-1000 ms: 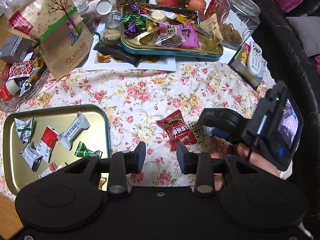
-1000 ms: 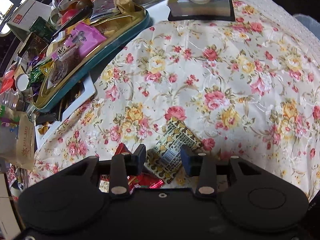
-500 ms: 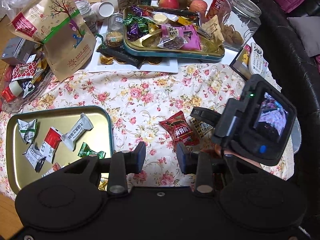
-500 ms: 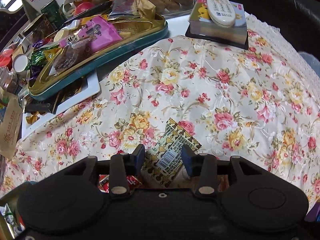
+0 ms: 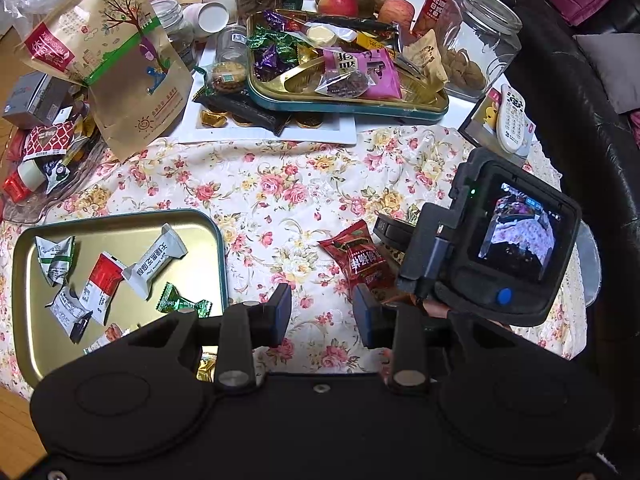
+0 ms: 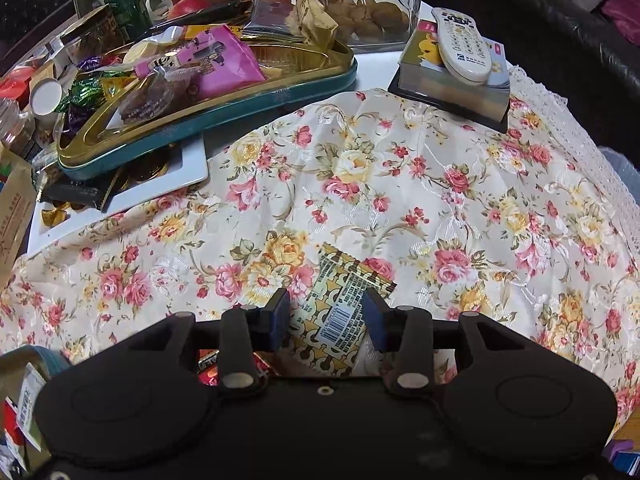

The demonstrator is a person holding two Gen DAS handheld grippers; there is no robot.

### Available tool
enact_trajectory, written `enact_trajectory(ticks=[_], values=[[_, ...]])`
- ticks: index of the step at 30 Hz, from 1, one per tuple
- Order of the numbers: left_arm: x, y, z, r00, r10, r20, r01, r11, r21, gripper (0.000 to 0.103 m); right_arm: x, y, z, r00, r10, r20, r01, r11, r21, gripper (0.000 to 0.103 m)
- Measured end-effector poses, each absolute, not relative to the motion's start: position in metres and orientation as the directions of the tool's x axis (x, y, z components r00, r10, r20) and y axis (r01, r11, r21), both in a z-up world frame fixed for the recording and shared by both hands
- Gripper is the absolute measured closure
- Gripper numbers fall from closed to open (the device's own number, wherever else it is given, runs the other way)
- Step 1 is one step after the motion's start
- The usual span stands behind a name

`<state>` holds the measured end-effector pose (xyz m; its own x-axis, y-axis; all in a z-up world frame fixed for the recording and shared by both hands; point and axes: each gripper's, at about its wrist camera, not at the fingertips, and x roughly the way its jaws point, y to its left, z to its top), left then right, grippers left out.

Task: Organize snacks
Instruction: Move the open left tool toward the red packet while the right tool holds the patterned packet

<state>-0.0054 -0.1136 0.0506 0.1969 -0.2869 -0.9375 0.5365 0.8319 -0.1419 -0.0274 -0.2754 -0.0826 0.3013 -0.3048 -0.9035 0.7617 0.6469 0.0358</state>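
My left gripper hangs open over the floral cloth with nothing between its fingers. Left of it lies a gold tray holding several wrapped candies. A red snack packet lies on the cloth just right of the left gripper, and its corner peeks out under the right gripper. My right gripper points down over a gold-patterned packet with a barcode. Its jaws are closing, with the packet lying between them on the cloth. I cannot see the pads pressing on it.
A teal-rimmed gold tray piled with snacks sits at the back on a white tray. A glass jar, a remote on a book and a brown paper bag crowd the table. A black sofa borders the right.
The right gripper has rolled and shifted sideways over the gold-patterned packet, so the table now looks more level in its view. The left gripper has stayed still.
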Motion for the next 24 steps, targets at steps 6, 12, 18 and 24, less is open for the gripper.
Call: enact_trajectory(ticks=[6,12,18,24], values=[[-0.007,-0.115,0.05,0.195,-0.284,-0.939,0.544,0.828,-0.138,0.059,-0.028,-0.275,-0.083,0.292,-0.317,-0.902,0.752,0.659,0.012,0.069],[-0.009,-0.119,0.048,0.191,-0.277,-0.942,0.555,0.822,-0.129,0.059,-0.032,-0.28,-0.082,0.292,-0.301,-0.908,0.746,0.665,0.02,0.073],[-0.014,-0.126,0.044,0.186,-0.266,-0.946,0.572,0.812,-0.116,0.059,-0.042,-0.284,-0.081,0.293,-0.277,-0.915,0.73,0.683,0.027,0.076],[-0.021,-0.136,0.038,0.184,-0.25,-0.951,0.596,0.797,-0.094,0.059,-0.056,-0.29,-0.078,0.28,-0.256,-0.925,0.715,0.699,0.023,0.079]])
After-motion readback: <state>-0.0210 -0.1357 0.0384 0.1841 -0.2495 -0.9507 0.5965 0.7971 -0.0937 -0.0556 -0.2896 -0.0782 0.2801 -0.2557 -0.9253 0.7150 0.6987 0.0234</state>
